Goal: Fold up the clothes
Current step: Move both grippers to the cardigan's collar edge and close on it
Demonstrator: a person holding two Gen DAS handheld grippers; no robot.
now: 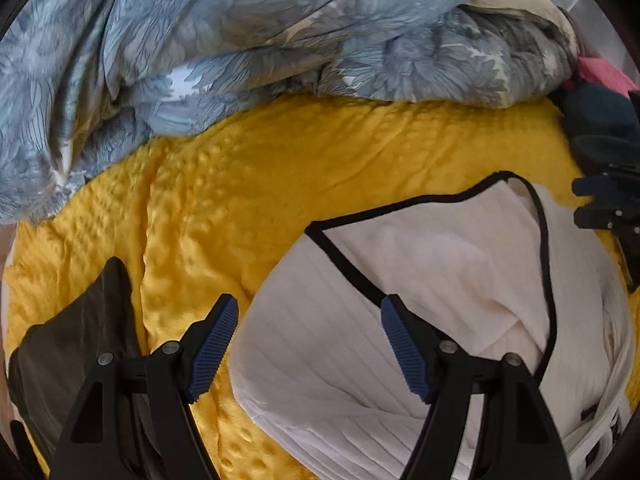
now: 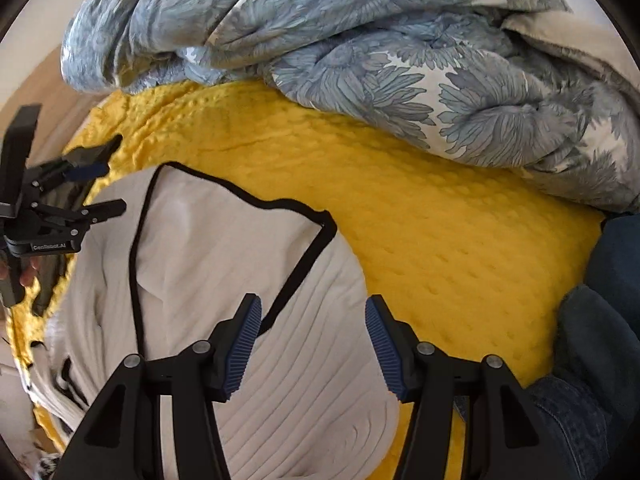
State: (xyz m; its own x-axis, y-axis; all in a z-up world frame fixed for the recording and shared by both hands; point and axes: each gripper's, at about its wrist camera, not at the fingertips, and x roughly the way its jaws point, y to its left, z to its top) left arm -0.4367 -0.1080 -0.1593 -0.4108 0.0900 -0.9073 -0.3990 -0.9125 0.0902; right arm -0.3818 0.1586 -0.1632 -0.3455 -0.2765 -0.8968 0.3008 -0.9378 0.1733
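A white ribbed top [image 1: 360,344] with black trim lies spread on a yellow dimpled blanket [image 1: 304,168]. My left gripper [image 1: 310,336] hangs open just above the top's left shoulder, nothing between its blue pads. The same top [image 2: 224,264] shows in the right wrist view, where my right gripper [image 2: 314,338] hovers open over its right shoulder edge and the blanket [image 2: 440,220]. The left gripper [image 2: 100,188] appears at the left edge there. The right gripper's black frame [image 1: 608,204] shows at the right edge of the left wrist view.
A crumpled blue floral duvet [image 1: 240,32] [image 2: 360,48] is piled along the far side. A dark garment [image 1: 76,352] lies at the left. Dark blue clothes and denim [image 2: 592,360] sit at the right, with something pink [image 1: 604,74] behind.
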